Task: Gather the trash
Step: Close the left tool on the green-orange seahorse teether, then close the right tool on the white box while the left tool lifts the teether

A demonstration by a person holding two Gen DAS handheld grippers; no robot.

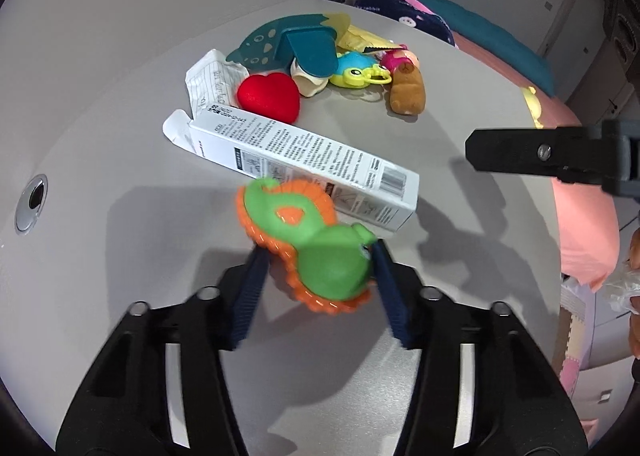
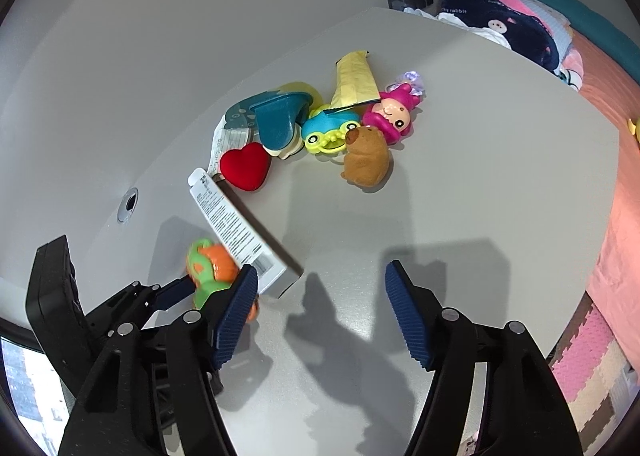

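My left gripper (image 1: 318,258) is shut on a green and orange rubber toy (image 1: 320,252), its blue pads pressing both sides just above the grey table (image 1: 100,296). Right behind the toy lies a long white carton (image 1: 304,160), one flap open. Crumpled lined paper (image 1: 212,76) and a yellow wrapper (image 2: 356,80) lie in the pile further back. My right gripper (image 2: 320,268) stands open over bare table, nothing between its fingers. The carton's (image 2: 240,232) near end is just left of it. The held toy (image 2: 208,268) shows at the lower left of the right wrist view.
The far pile holds a red heart (image 1: 270,96), a teal dinosaur piece (image 1: 288,42), a blue and yellow toy (image 1: 356,70), a brown plush (image 1: 408,94) and a pink doll (image 2: 394,112). A cable hole (image 1: 34,200) sits at the left. A pink bed (image 1: 584,224) borders the right edge.
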